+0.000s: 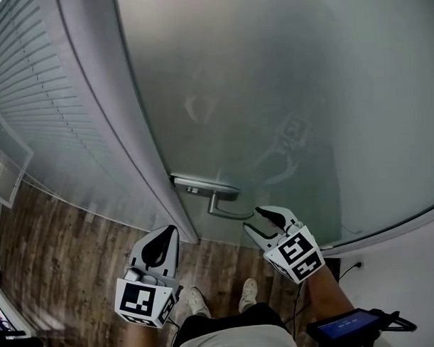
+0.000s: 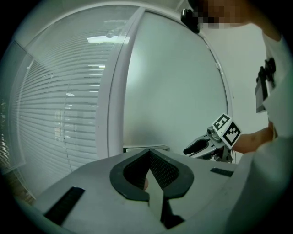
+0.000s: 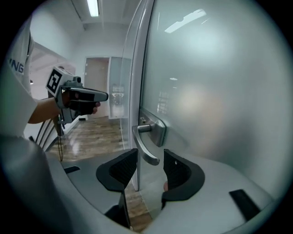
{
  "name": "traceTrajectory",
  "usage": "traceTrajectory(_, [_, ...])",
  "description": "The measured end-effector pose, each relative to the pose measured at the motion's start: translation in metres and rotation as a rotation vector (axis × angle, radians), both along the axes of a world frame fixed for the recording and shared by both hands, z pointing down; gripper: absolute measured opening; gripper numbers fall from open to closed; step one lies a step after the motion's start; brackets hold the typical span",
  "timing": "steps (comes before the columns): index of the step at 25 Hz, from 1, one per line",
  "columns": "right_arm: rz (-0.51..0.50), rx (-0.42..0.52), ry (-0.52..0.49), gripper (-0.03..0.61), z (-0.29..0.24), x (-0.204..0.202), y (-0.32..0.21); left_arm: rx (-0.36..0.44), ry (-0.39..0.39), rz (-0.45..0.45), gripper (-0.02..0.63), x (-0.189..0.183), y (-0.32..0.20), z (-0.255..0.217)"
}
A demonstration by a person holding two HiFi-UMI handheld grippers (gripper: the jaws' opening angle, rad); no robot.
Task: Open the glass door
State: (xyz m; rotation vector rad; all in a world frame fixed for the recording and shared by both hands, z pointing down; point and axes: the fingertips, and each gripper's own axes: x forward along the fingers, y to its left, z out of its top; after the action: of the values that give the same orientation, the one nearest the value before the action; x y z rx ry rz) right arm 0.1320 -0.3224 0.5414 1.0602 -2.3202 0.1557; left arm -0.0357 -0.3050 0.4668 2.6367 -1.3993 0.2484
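The frosted glass door (image 1: 285,96) fills the head view, and its metal lever handle (image 1: 214,198) sits on a plate by the door's left edge. My right gripper (image 1: 254,221) stands open just below and right of the lever's end. In the right gripper view the handle (image 3: 151,132) curves down so its tip lies in the gap between the two pads (image 3: 181,171), touching neither. My left gripper (image 1: 168,231) hangs lower left of the handle, beside the door frame, its pads (image 2: 162,169) meeting with nothing held.
A white door frame (image 1: 116,137) separates the door from a glass partition with blinds (image 1: 36,90) on the left. Wooden floor (image 1: 71,260) lies below. The person's shoes (image 1: 221,297) stand close to the door. A device with a screen (image 1: 347,325) sits lower right.
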Motion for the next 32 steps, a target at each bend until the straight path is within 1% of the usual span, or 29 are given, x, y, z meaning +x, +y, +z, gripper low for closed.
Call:
traceTrajectory(4, [-0.043, -0.018, 0.051, 0.161, 0.011, -0.006, 0.0, -0.019, -0.006, -0.026, -0.002, -0.004, 0.0, 0.006])
traceTrajectory(6, [-0.045, -0.029, 0.047, 0.125, 0.011, -0.008, 0.002, -0.021, -0.005, -0.029, -0.002, -0.006, 0.0, 0.005])
traceTrajectory(9, [-0.029, -0.038, 0.034, 0.123, 0.011, -0.009, 0.004, -0.018, 0.002, -0.027, -0.001, -0.007, -0.001, 0.005])
traceTrajectory(13, [-0.006, -0.026, 0.055, 0.12, 0.017, -0.012, 0.007, -0.018, 0.012, -0.018, -0.002, -0.006, -0.003, 0.01])
traceTrajectory(17, [0.017, -0.073, 0.026, 0.121, 0.038, -0.016, 0.002, -0.007, 0.026, -0.011, -0.002, -0.004, -0.004, 0.007])
traceTrajectory(25, [0.075, -0.041, -0.011, 0.121, 0.044, -0.011, -0.007, 0.005, 0.025, -0.006, -0.002, -0.001, 0.002, 0.006])
traceTrajectory(32, [0.123, -0.005, -0.036, 0.123, 0.044, -0.01, -0.013, 0.013, 0.018, -0.006, -0.002, -0.004, 0.021, 0.012])
